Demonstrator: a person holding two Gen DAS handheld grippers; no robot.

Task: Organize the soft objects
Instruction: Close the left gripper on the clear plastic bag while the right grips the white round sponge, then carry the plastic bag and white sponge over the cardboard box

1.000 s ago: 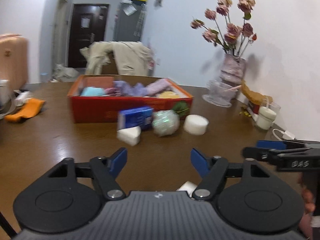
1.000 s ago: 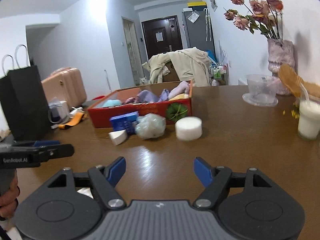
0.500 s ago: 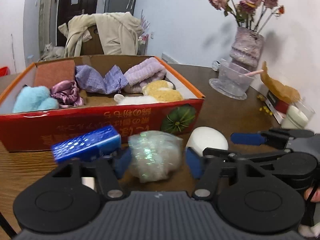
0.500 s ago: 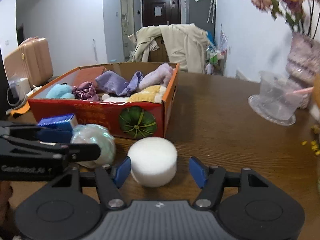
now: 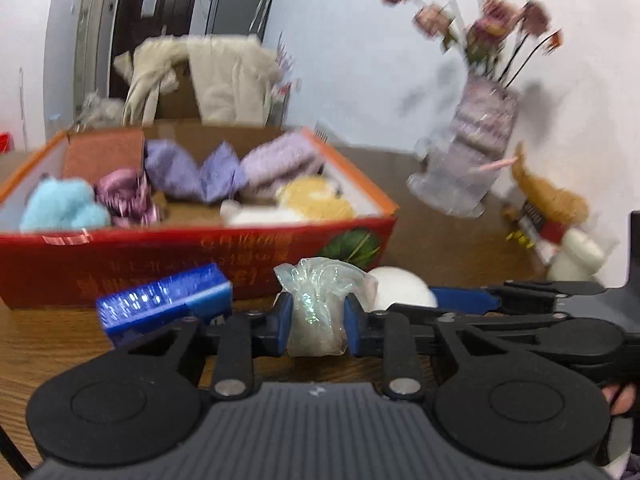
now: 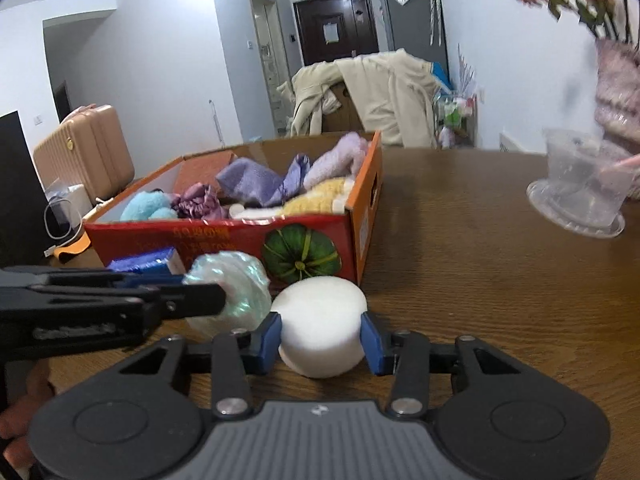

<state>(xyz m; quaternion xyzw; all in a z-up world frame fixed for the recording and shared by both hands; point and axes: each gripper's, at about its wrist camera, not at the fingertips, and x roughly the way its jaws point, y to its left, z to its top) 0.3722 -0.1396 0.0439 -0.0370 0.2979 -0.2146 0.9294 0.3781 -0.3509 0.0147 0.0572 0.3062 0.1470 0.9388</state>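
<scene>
Two grippers down on the table (image 6: 480, 280), side by side, just in front of the red box (image 6: 224, 240). Left gripper (image 5: 316, 322): jaws just been closing, now clamped on the shiny bag (image 5: 316, 304), blue pads pinching its sides, bag bulging above them. Right gripper (image 6: 320, 336): jaws just been closing too, blue pads now against both sides of the white puff (image 6: 320, 312), puff sitting on the table. Bag and puff touching or nearly so, hard to tell. Blue pack (image 5: 160, 296) left of the bag, tilted, close to the box front. Box full of soft stuff: blue plush (image 5: 64, 204), purple cloths (image 5: 192, 172), yellow toy (image 5: 316, 200). Clear cup (image 6: 580, 188) and vase (image 5: 484, 120) off right near the wall. Left view blurred.
</scene>
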